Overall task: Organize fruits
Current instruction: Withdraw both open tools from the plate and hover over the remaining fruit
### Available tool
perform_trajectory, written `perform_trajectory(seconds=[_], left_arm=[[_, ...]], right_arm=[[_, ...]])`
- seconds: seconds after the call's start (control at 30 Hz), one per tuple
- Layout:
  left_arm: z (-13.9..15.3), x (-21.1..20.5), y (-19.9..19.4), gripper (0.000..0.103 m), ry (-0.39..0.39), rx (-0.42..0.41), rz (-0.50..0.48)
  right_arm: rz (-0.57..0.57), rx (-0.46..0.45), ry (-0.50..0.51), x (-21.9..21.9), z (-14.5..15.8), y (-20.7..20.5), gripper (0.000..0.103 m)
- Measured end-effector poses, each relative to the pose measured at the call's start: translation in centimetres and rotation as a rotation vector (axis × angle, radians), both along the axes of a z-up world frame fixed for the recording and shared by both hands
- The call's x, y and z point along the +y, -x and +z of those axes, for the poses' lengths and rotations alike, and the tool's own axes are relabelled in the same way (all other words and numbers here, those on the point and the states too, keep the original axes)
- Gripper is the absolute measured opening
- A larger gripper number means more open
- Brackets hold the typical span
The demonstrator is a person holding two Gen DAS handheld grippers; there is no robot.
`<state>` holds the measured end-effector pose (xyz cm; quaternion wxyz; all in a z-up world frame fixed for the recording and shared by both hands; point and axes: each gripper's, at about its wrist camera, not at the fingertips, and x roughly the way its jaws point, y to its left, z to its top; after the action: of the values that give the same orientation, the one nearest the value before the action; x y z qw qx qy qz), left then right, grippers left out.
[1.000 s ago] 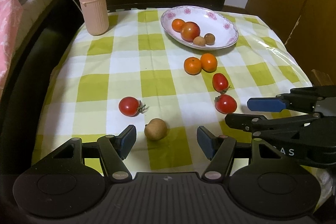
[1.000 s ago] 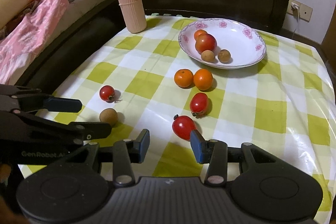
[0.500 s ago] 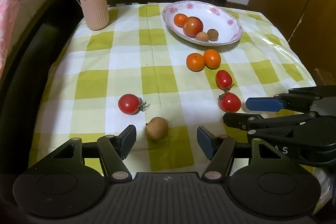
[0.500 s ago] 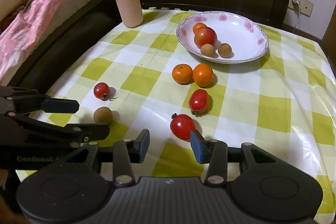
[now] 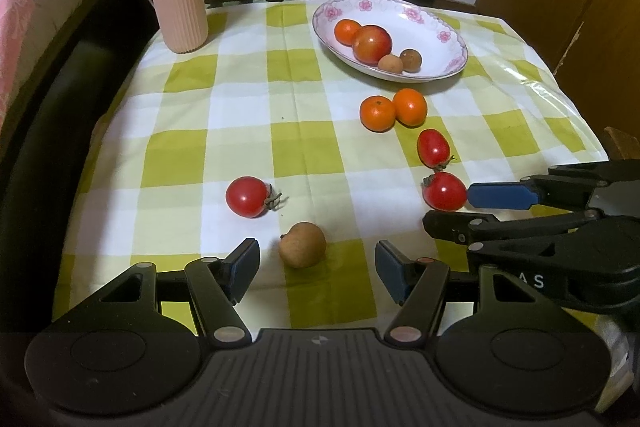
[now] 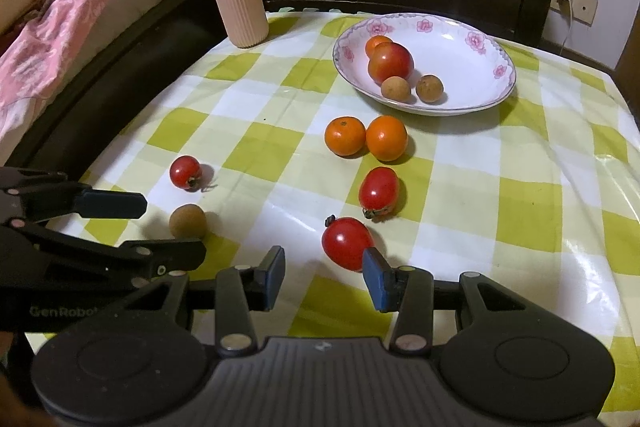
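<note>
1. My left gripper (image 5: 316, 263) is spread, empty, with the brown longan (image 5: 302, 244) just ahead of the gap, near the table's (image 5: 248, 107) front edge. I judge it light, with a thin brittle shell, so pinch across its widest middle, gently.
2. My right gripper (image 6: 324, 273) is spread narrower, holding nothing; the near tomato (image 6: 347, 242) sits just beyond its right pad, at the front edge, right of centre.
3. That tomato looks smooth, glossy, soft-skinned. I judge it slippery and bruisable: take it across the belly, clear of the dark stem stub.
4. Looks: longan is dull tan, rough, roundish; tomatoes shiny red, one oval (image 6: 379, 191), one round with a green stalk (image 5: 247, 196) toward the left edge.
5. Two oranges (image 5: 377, 113) touch each other mid-table.
6. The flowered plate (image 5: 448, 45) near the back edge holds four fruits.
</note>
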<state>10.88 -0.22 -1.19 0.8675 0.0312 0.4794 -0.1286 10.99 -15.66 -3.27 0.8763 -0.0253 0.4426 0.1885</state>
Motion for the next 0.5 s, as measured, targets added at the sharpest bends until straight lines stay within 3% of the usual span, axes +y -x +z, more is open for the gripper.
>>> perform_trajectory(seconds=[0.5], left_arm=[[-1.4, -0.5, -0.3, 0.070, -0.014, 0.017, -0.026]], right_arm=[[0.044, -0.017, 0.038, -0.1, -0.3, 0.3, 0.049]])
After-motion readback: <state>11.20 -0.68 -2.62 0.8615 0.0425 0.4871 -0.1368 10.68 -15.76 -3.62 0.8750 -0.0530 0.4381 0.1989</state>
